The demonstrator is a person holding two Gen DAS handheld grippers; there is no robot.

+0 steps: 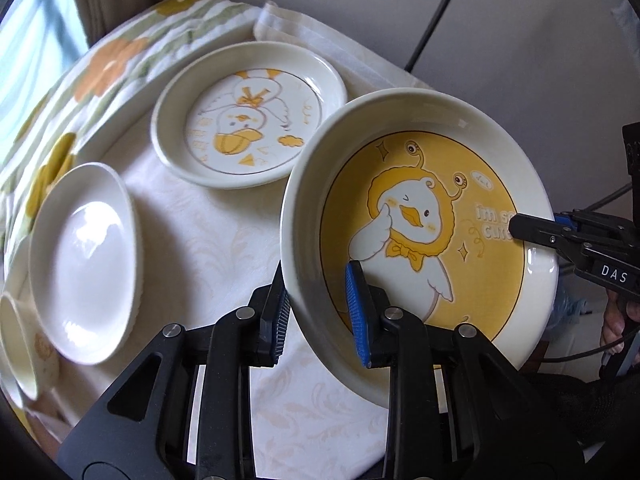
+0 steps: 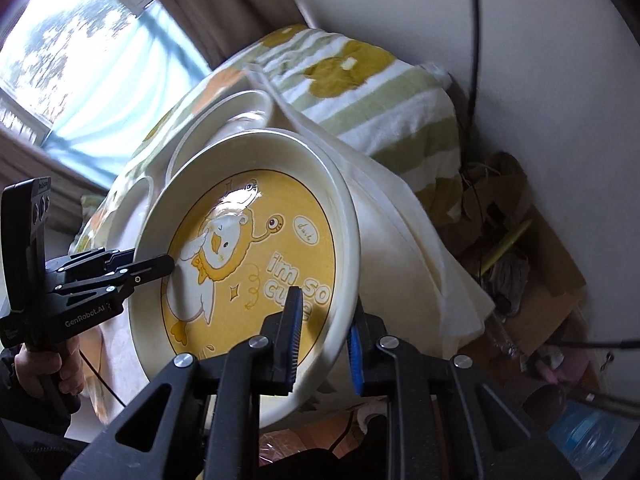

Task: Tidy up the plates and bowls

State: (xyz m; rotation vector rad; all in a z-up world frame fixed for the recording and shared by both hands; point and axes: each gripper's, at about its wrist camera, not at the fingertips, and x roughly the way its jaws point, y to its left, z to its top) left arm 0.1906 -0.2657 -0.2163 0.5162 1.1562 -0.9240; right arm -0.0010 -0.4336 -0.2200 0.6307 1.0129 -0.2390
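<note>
White damask tablecloth (image 1: 208, 240) is covering the table, with a flowered, green-striped towel (image 1: 120, 60) bunched along its far-left edge and a window glaring beyond.

Hidden or unclear: a small bowl (image 1: 24, 352) at the near-left edge is being cut off by the frame, its print blurred. From the right wrist view, the yellow duck plate (image 1: 424, 232) is blocking most of the table; only slivers of other rims are showing behind it. Clutter on the floor at far right is too dim to sort out.

Edges and room: the yellow duck plate is hanging tilted over the table's right side, clear of the cloth. Bare cloth is lying open between it and the other dishes.

Left gripper (image 1: 320, 312) is clamping the plate's near-left rim, one blue pad inside, one outside. Right gripper (image 2: 324, 340) is pinching the opposite rim in like manner, jaws narrow; a hand (image 2: 44, 364) is gripping the left tool's handle.

Containers: a white duck plate (image 1: 248, 116) is sitting flat at far centre, empty. A plain white dish (image 1: 86, 260) is resting at left, empty, just beside the small bowl.
</note>
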